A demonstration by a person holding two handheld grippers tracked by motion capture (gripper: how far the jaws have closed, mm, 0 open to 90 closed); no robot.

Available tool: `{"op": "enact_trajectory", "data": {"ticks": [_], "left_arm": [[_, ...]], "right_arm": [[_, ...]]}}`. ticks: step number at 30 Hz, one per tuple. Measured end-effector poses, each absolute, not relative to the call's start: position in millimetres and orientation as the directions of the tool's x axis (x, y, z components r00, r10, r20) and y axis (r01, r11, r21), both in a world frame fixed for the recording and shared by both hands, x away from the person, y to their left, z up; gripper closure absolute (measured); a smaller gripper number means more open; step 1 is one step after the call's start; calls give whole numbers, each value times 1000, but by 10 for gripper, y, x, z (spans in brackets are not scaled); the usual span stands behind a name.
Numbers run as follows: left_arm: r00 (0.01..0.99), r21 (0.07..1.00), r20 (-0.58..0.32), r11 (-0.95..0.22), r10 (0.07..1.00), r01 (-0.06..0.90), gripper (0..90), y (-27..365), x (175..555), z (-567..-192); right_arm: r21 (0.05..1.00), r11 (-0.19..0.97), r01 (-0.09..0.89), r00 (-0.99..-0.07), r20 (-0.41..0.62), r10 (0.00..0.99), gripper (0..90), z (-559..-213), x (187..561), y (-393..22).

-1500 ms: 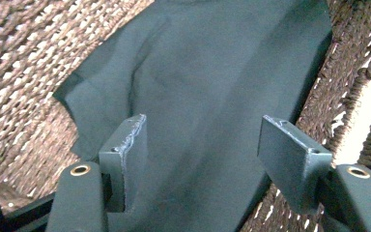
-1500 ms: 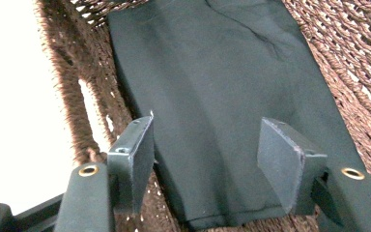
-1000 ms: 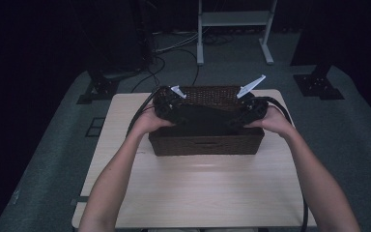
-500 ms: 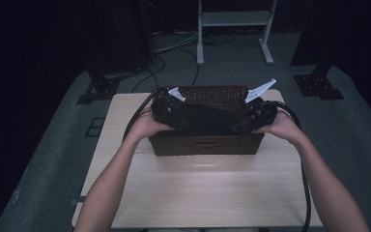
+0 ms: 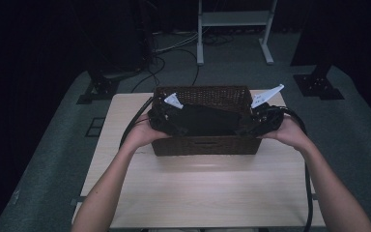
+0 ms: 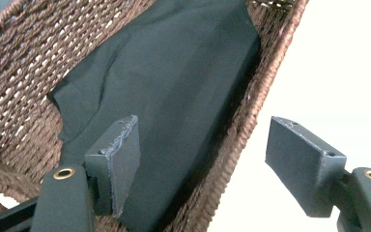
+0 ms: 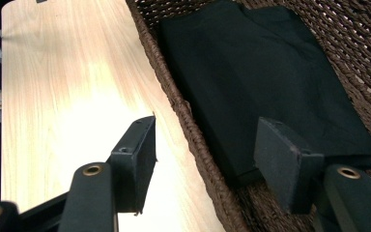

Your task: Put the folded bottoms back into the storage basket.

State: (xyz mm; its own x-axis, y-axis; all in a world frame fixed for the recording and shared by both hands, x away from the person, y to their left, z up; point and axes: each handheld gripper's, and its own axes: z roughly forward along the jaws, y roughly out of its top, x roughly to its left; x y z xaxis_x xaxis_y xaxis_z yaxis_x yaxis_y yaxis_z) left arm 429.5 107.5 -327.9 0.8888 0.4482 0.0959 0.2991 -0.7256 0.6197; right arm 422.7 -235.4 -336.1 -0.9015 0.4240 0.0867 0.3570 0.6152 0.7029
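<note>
In the brown basket (image 5: 205, 144) on the table (image 5: 198, 193), the folded black cloth (image 5: 207, 121) now lies flat, and your two hands have moved apart toward the basket's ends since a second ago. Your left gripper (image 6: 198, 164) has just been opening; both it and your right gripper (image 7: 205, 162) stand open astride the rim, holding nothing, so the cloth looks put away.
</note>
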Motion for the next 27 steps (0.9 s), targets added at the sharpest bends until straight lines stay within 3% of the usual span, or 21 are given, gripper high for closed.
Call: {"op": "enact_trajectory", "data": {"ticks": [27], "left_arm": [[878,646,72,-693,474,321,198,1252,4068,-3392]], "right_arm": [[704,605,371,-894,95,438,345,-3512,4035,-2487]]}}
